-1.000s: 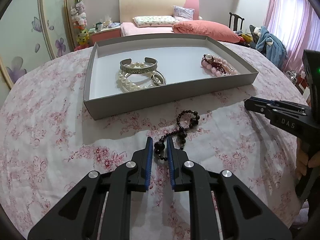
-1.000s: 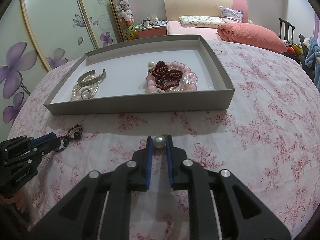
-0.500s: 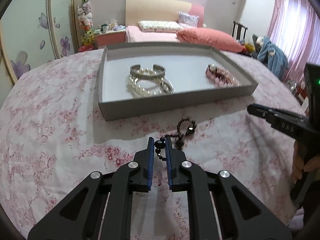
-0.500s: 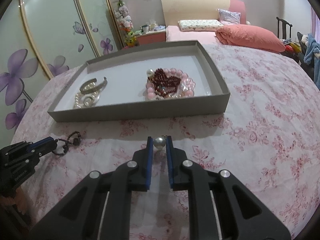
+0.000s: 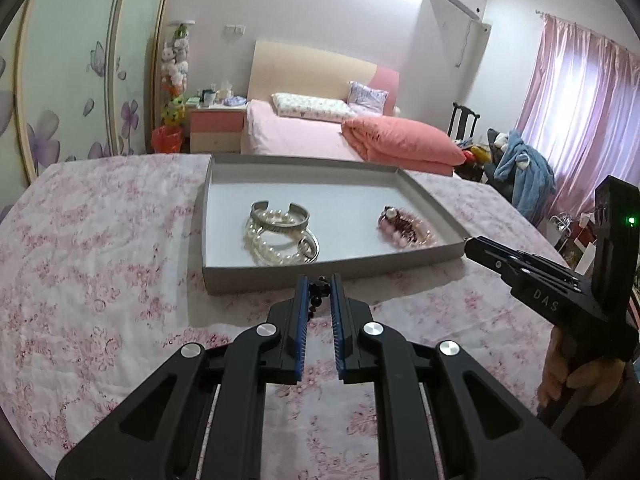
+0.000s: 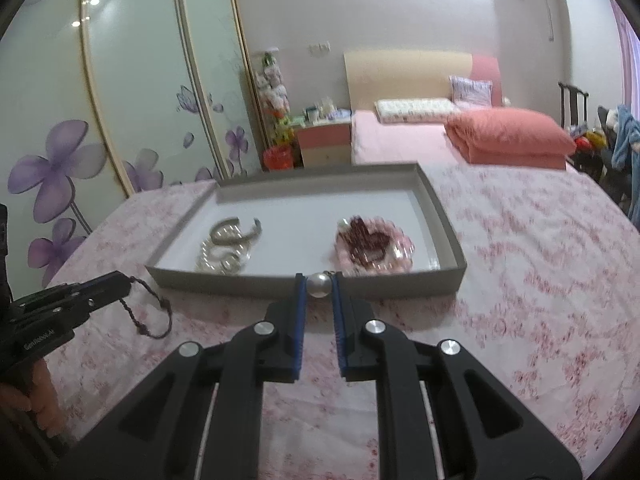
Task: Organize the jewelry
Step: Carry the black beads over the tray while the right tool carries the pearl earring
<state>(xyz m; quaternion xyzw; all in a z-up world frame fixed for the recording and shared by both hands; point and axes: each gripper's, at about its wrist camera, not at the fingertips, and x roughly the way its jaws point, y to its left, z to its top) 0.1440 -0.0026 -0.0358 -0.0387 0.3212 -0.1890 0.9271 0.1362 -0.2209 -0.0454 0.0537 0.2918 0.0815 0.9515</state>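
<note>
Both pieces now lifted clear of the pink floral tablecloth [image 5: 100, 280], each clamped in its own tool, so the carry toward the shallow grey cardboard tray [image 5: 304, 280] looks under way and only the drop inside seems left

On the left: left gripper [image 5: 319, 292] pinched nearly shut on the string of small dark beads [image 6: 150, 312], a few beads visible between the blue pads in its own view; from the right camera, the rest of the strand hanging from the tips in a loose loop above the cloth. A second ago draped flat on the cloth in front of the tray, only one end caught

Inside the tray, unmoved: silver cuff bangle with white pearl strand [image 5: 280, 232] at left, heap of pink and dark red bead bracelets [image 5: 404, 226] at right

On the right: right gripper [image 6: 319, 286] narrow, closed on the single round white pearl [image 6: 318, 284], held just at the tray's near wall. Earlier held lower, well short of that wall; grip itself unchanged

Likely destination for the pearl the left-hand pearl group, for the dark strand the bead heap, though that is only a guess
</note>
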